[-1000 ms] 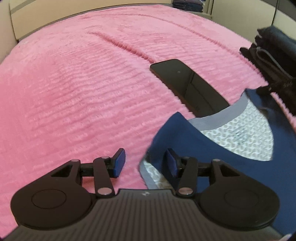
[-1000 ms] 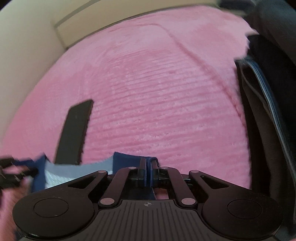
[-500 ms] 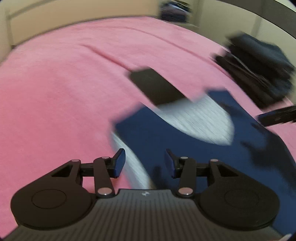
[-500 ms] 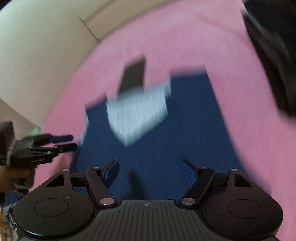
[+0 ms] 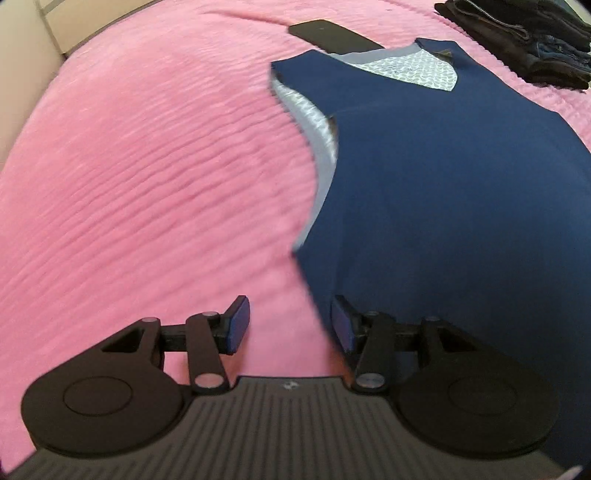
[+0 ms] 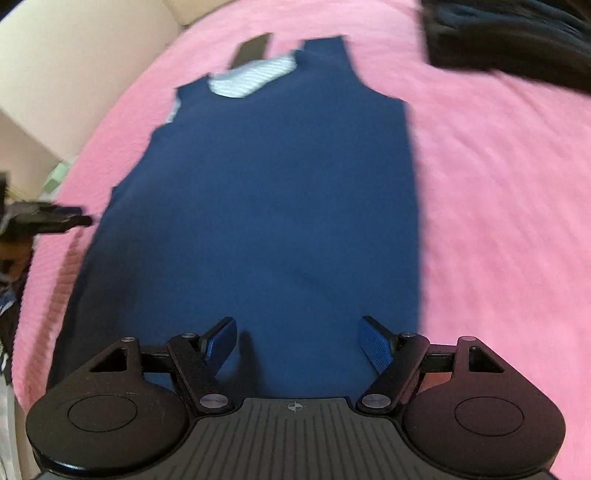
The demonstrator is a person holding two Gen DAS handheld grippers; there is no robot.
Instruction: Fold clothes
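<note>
Released a second ago, the navy vest (image 6: 273,206) now lies flat on the pink bedspread (image 5: 147,166). Both my right gripper (image 6: 297,341) and left gripper (image 5: 290,325) hover spread apart, empty, over its near hem. Beyond its neckline sits a black phone (image 5: 332,35), with dark clothes (image 5: 524,40) at the far corner.

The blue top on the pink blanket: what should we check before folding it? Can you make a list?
1. Blue top lying flat on the pink blanket: ok.
2. Left gripper fingers open, holding nothing: ok.
3. Right gripper fingers open, holding nothing: ok.
4. Black flat object partly under the neckline: not ok.
5. Dark clothes pile apart from the top: ok.
6. Bottom hem straight: cannot tell, hidden.
</note>
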